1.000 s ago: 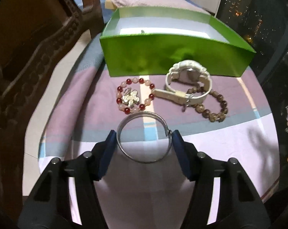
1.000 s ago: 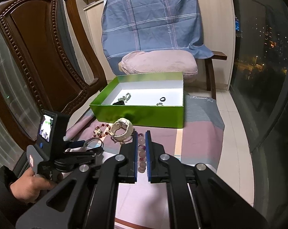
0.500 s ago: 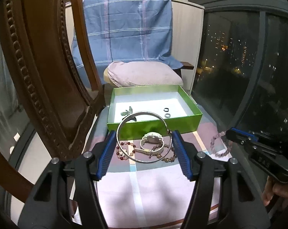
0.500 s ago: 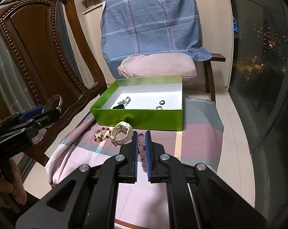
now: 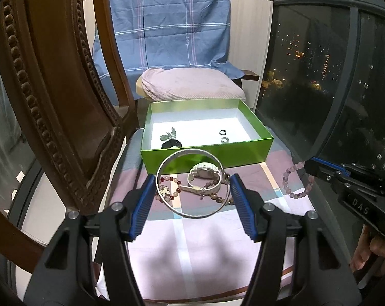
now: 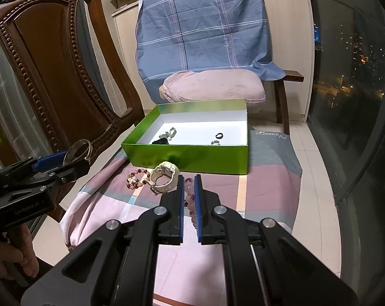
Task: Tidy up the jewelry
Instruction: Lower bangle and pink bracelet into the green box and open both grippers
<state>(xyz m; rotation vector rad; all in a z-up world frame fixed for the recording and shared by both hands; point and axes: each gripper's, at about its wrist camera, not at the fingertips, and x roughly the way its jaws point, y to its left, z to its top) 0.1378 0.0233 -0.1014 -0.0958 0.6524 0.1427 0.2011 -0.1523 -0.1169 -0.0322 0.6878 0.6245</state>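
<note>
Above the cloth-covered surface (image 5: 192, 242), the left gripper (image 5: 192, 193) has lifted the silver bangle (image 5: 192, 182) clear, clamped across its width, so it is ready for the green box (image 5: 207, 156). It is a thin, plain metal hoop. The right gripper (image 6: 190, 204) holds a pink bead bracelet (image 5: 294, 181), jaws together.
</note>
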